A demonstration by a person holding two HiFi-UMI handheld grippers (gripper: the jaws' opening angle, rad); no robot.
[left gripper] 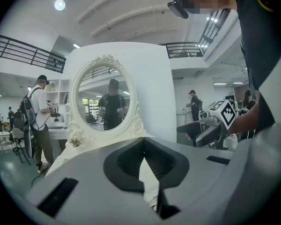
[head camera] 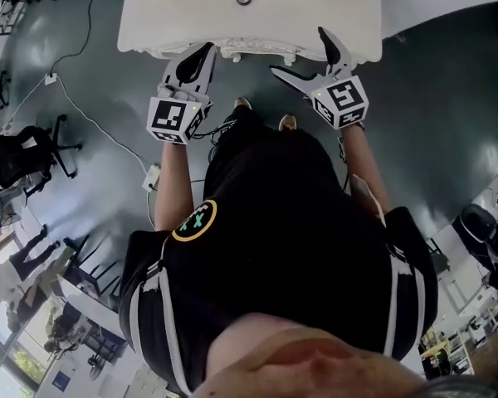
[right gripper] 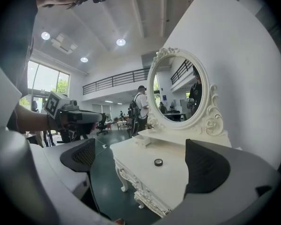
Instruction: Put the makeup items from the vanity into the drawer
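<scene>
both grippers wait at the front edge of the bench (head camera: 149,23), nothing picked up

left gripper (head camera: 204,53) has its jaws together on nothing, and right gripper (head camera: 299,52) has its jaws wide apart and empty. the small round makeup item (right gripper: 158,162) sits mid-bench. i'd open the drawer first, then reach in squarely. the drawer under the front edge is hard to make out, and the bench's back is cut off in the head view.

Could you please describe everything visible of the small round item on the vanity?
The small round item is a low disc with a dark rim and a paler, shiny centre. It lies flat and alone near the middle of the white vanity top, touching nothing but that surface. Its material is too small to tell.
</scene>
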